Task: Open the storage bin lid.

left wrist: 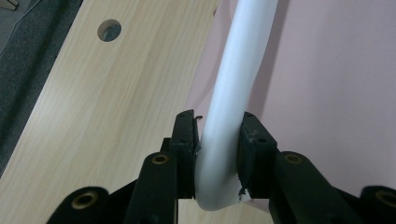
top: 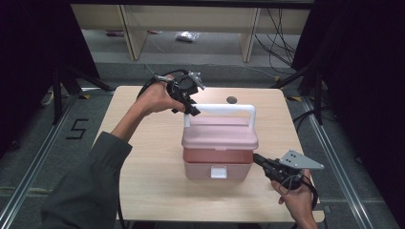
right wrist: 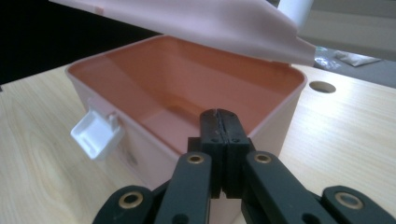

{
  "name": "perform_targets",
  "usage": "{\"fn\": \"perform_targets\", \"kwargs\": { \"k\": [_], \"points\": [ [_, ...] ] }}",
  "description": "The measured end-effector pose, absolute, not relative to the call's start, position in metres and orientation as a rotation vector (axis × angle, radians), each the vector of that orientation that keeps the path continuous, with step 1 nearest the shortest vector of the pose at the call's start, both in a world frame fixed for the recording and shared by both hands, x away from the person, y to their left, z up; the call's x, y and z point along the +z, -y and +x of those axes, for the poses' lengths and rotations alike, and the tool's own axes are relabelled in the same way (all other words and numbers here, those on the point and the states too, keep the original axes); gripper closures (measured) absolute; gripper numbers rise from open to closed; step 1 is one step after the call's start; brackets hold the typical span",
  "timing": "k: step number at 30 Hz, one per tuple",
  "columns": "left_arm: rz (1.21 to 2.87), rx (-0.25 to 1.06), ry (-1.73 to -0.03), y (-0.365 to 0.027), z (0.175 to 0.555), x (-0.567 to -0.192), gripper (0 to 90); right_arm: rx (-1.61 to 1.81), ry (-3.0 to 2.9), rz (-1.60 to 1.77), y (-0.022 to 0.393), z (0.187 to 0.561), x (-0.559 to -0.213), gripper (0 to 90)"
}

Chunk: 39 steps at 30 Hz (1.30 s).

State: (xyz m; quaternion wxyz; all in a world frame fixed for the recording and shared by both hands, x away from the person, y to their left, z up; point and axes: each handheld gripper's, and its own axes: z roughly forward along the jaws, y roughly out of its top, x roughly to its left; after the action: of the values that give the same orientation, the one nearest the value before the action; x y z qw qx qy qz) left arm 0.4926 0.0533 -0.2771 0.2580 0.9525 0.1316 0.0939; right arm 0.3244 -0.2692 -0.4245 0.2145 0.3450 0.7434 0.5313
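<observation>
Left gripper [left wrist: 218, 140]: jaws clamped on the white handle [left wrist: 238, 74], pink lid [left wrist: 336, 84] just beyond. Right gripper [right wrist: 219, 122]: jaws pressed together, holding nothing, at the near rim of the box [right wrist: 187, 88]; its own view shows the bare interior and white latch [right wrist: 95, 133] to the jaws' left. High view: box mid-counter [top: 143, 157], lid raised.

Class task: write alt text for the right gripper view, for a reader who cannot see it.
A hand-held gripper with its black jaws pressed together points at the near rim of an open pink box on a wooden table. The box's lid is raised above it, its white latch hangs loose, and its visible interior looks empty.
</observation>
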Motion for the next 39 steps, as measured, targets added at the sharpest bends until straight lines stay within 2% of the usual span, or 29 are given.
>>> {"fn": "perform_targets", "kwargs": {
  "k": [11,16,18,26,30,39],
  "points": [
    [2.576,0.259,-0.381,-0.053,0.492,-0.277,69.1,1.519,-2.047,0.922,0.263,0.353,-0.418,89.4],
    [2.549,0.277,-0.423,-0.058,0.492,-0.278,61.9,1.509,-2.042,0.906,0.264,0.356,-0.412,89.5],
    [2.508,0.303,-0.453,-0.062,0.492,-0.276,56.1,1.519,-2.048,0.896,0.265,0.358,-0.411,89.5],
    [2.437,0.317,-0.549,-0.076,0.484,-0.269,47.2,1.534,-2.033,0.881,0.265,0.361,-0.410,89.4],
    [2.410,0.321,-0.611,-0.081,0.479,-0.263,37.0,1.512,-2.032,0.881,0.265,0.362,-0.407,89.4],
    [2.352,0.340,-0.681,-0.100,0.468,-0.257,30.0,1.515,-2.036,0.877,0.263,0.363,-0.403,89.1]
  ]
}}
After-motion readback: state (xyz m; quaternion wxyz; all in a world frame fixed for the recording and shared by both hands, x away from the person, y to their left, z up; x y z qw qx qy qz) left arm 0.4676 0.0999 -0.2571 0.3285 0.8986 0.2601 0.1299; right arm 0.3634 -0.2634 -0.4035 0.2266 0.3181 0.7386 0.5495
